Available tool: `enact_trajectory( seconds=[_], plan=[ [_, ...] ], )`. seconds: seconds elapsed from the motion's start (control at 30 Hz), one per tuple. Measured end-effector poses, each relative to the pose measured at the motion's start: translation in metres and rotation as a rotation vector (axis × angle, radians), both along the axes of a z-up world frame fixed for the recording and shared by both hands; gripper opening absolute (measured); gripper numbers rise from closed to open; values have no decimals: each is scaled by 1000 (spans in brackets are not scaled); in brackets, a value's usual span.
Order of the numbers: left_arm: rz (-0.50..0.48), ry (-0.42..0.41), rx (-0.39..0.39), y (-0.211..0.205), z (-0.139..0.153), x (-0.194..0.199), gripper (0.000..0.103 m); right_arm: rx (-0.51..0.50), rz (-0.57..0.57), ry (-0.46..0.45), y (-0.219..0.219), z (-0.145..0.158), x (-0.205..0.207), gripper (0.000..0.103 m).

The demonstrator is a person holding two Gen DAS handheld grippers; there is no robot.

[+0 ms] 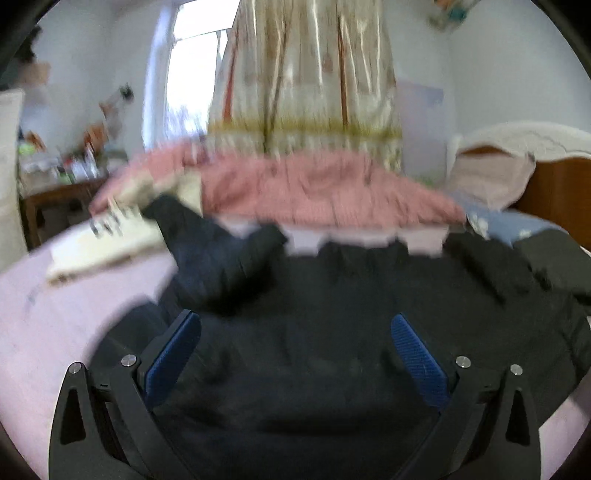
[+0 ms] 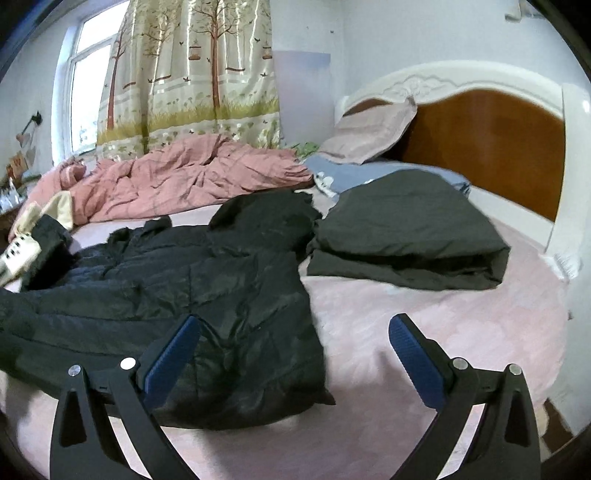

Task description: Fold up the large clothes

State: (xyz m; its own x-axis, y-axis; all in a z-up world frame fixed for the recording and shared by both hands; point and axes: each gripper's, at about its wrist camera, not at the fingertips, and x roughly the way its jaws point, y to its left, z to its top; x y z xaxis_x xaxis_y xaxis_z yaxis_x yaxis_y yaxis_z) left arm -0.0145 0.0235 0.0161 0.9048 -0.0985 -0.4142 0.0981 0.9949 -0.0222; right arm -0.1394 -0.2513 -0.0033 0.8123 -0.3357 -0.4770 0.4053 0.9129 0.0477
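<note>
Right gripper [image 2: 293, 363] wide open, empty, over the black puffer jacket [image 2: 177, 280] sprawled at 9 o'clock on the pink bed sheet [image 2: 424, 332]. Left gripper [image 1: 295, 363] also spread, holding nothing. Dark folded garment [image 2: 406, 232] done at 1 o'clock; slick quilted jacket looks unfolded.

Daylight enters a window [image 2: 86, 92] beside a tree-printed curtain [image 2: 192, 74]. Pale walls [image 2: 406, 33] surround a bed with a brown, white-framed headboard [image 2: 491, 144]; a cluttered wooden table [image 1: 55, 192] stands left.
</note>
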Motion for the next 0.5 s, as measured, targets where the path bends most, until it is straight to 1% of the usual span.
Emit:
enact_trajectory(
  seconds=[0.07,0.1,0.2,0.3,0.33,0.37,0.4,0.43,0.47,0.5],
  plan=[
    [12,45,4,3,-9,8,102,-13,8,9,0,3,-3,103],
    [7,62,-17,6,-10,11,102,-14,12,3,0,5,-5,103],
    [12,99,-52,10,-13,16,102,45,48,-18,-9,12,-4,103],
    [26,151,-53,11,-23,23,102,122,48,-33,-21,29,12,103],
    [30,160,-54,10,-25,25,102,138,68,-29,-24,34,20,103],
    [34,168,-53,11,-27,27,102,140,116,5,-25,40,36,103],
    [38,176,-48,10,-28,27,102,116,188,73,-22,45,59,103],
    [40,180,-42,9,-29,29,102,80,230,122,-17,49,78,103],
    [47,187,-30,7,-31,29,102,4,236,167,-10,54,102,103],
    [62,204,-10,4,-33,31,102,-74,201,179,-3,59,121,103]
  ],
)
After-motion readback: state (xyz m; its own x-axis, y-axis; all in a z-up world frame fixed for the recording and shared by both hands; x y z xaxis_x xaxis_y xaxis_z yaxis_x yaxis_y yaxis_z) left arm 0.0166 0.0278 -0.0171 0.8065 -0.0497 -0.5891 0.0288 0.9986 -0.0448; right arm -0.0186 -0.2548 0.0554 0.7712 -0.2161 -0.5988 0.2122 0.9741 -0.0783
